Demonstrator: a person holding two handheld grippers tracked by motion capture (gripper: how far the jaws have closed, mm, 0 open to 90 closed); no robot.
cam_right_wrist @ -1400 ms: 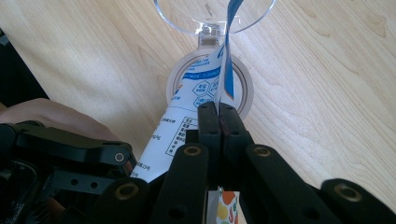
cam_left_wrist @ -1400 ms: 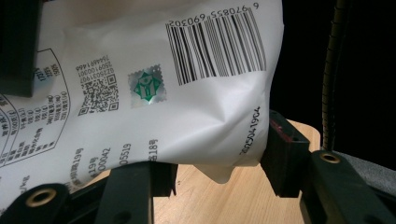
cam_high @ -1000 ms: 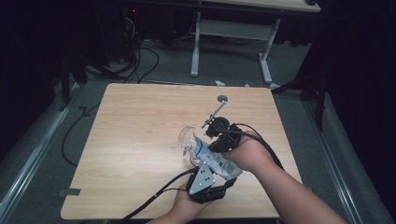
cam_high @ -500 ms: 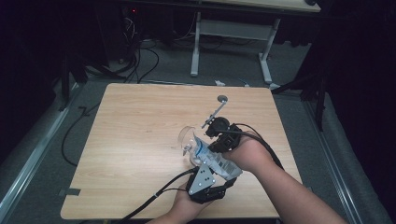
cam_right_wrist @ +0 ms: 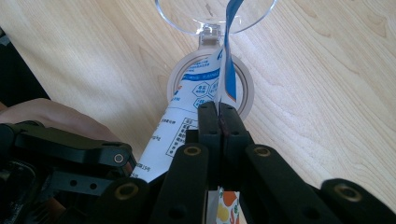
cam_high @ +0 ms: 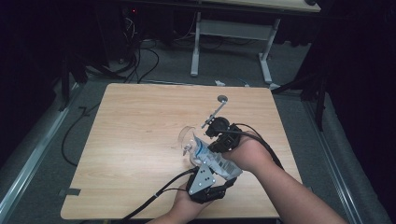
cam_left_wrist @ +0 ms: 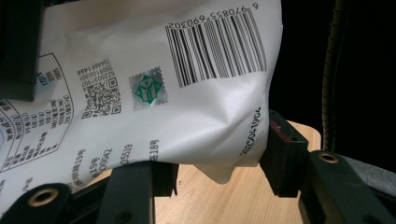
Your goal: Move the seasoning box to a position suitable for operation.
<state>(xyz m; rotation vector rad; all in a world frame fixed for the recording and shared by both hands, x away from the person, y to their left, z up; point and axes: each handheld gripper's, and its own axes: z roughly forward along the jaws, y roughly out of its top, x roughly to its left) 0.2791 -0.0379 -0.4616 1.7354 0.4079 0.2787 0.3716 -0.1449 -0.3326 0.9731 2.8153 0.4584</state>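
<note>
- Compared with the two earlier high views: no change. Both hands, both grippers and the pouch sit as before.
- Left gripper: clamped across the pouch body, barcode side towards its camera. Film puckers at the right pad and the jaws are part-way apart with the pouch filling the gap.
- Right gripper: jaws fully together, pinching a thin edge of the pouch. A blue strip of film stands up out of the pads.
- Pouch: held off the table between the two grippers, its pinched end directly above the jar and its body running back from the jar towards the person.
- Jar: on the table under the pouch end, mouth showing as a pale ring. Clear round lid at its far side, apparently flipped back.
- Reading: a held pose, with grips set for tearing or pulling the pouch open over the jar. Tear apparently not yet made, and no contents seen leaving the pouch.
- Judged risk: film slipping from the narrow right pinch, or spill beside the jar if the pouch end drifts.
</note>
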